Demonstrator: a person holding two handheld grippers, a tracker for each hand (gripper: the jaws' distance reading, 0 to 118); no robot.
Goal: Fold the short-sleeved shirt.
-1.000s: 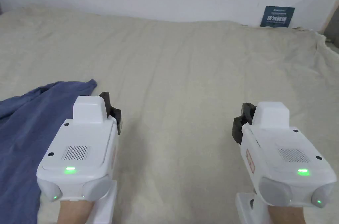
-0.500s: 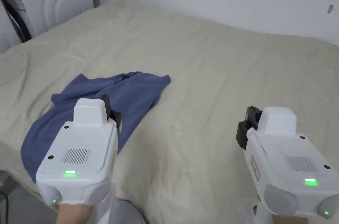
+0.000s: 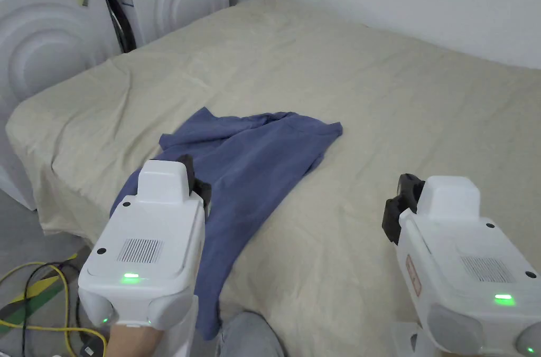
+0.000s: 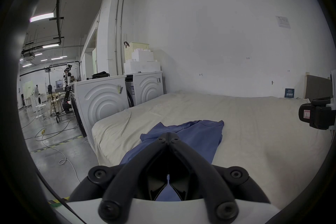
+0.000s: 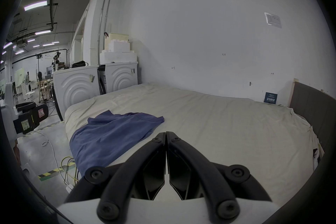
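Head view: both white-bodied black tongs, left tongs (image 3: pixel 195 184) and right tongs (image 3: pixel 399 205), are clenched empty above the beige-sheeted bed (image 3: pixel 422 110); the crumpled blue short-sleeved shirt (image 3: pixel 264 162) lies under the left.

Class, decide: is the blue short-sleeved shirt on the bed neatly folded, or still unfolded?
Unfolded. The blue short-sleeved shirt lies rumpled and loosely spread on the beige bed sheet, one end drooping over the bed's near edge.

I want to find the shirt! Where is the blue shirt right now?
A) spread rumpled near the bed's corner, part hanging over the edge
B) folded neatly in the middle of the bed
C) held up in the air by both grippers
A: the blue shirt lies rumpled near the corner of the bed, its lower part drooping over the edge.
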